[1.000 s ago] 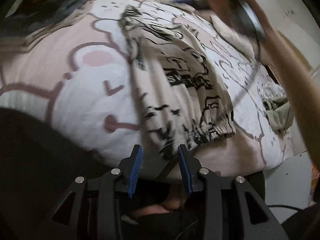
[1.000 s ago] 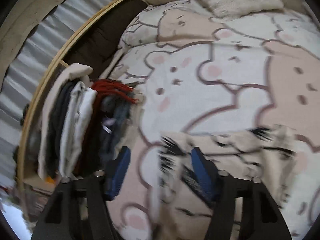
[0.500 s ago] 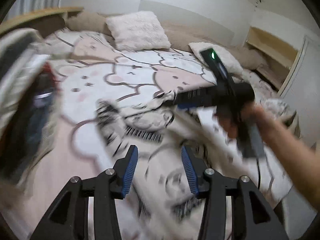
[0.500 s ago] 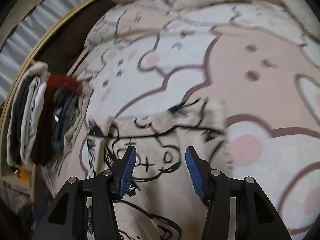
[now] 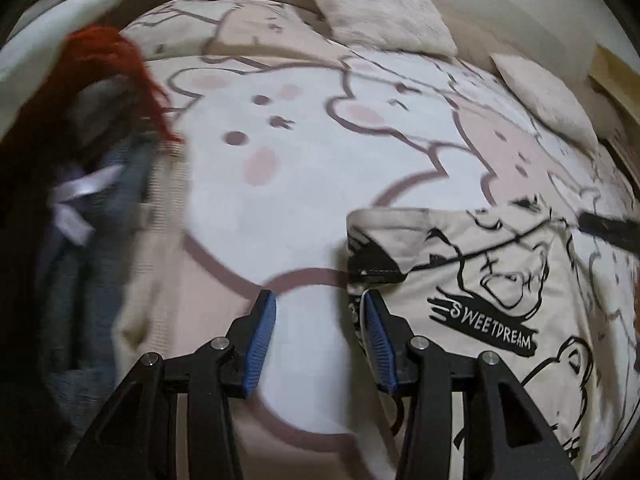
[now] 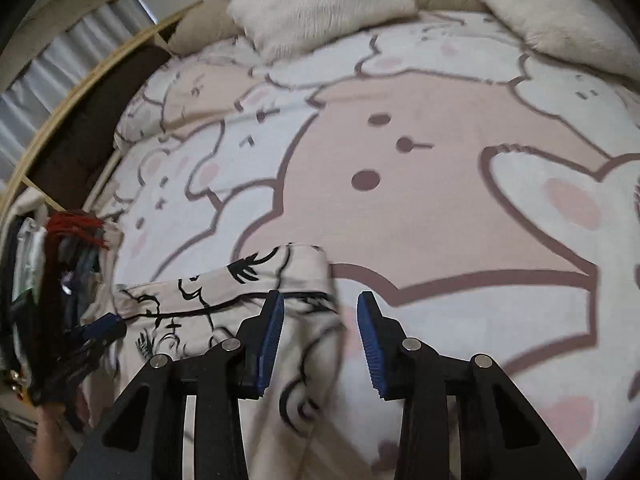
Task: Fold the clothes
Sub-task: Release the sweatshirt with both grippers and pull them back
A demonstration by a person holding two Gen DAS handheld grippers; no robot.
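At far left a stack of folded clothes [image 5: 72, 184] stands on edge along the side of the bed, blurred, with a red garment [image 5: 120, 60] near its top and grey and blue layers below it. To its right spreads the bedspread [image 5: 304, 168], white and pink, printed with outlined bear and rabbit faces. The left gripper [image 5: 318, 336] hangs over this bare bedspread with its blue-padded jaws partly apart and nothing between them; its right pad stands just at the left edge of the garment. The garment itself, a cream printed piece [image 5: 480, 280] bearing black cartoon bears and a banner reading SWEETDREAM, lies flat on the near right part of the bed, its upper left corner folded over. In the right wrist view the same printed piece [image 6: 224, 300] lies at lower left, with the left gripper [image 6: 100, 330] visible beyond it as a dark, blurred shape. The right gripper [image 6: 320, 336] is closing; its left pad rests over the garment's right edge, and a fold of cream cloth lies in the gap, though the pads do not press on it. Two fluffy white pillows [image 6: 316, 4] sit at the head of the bed, farthest right.
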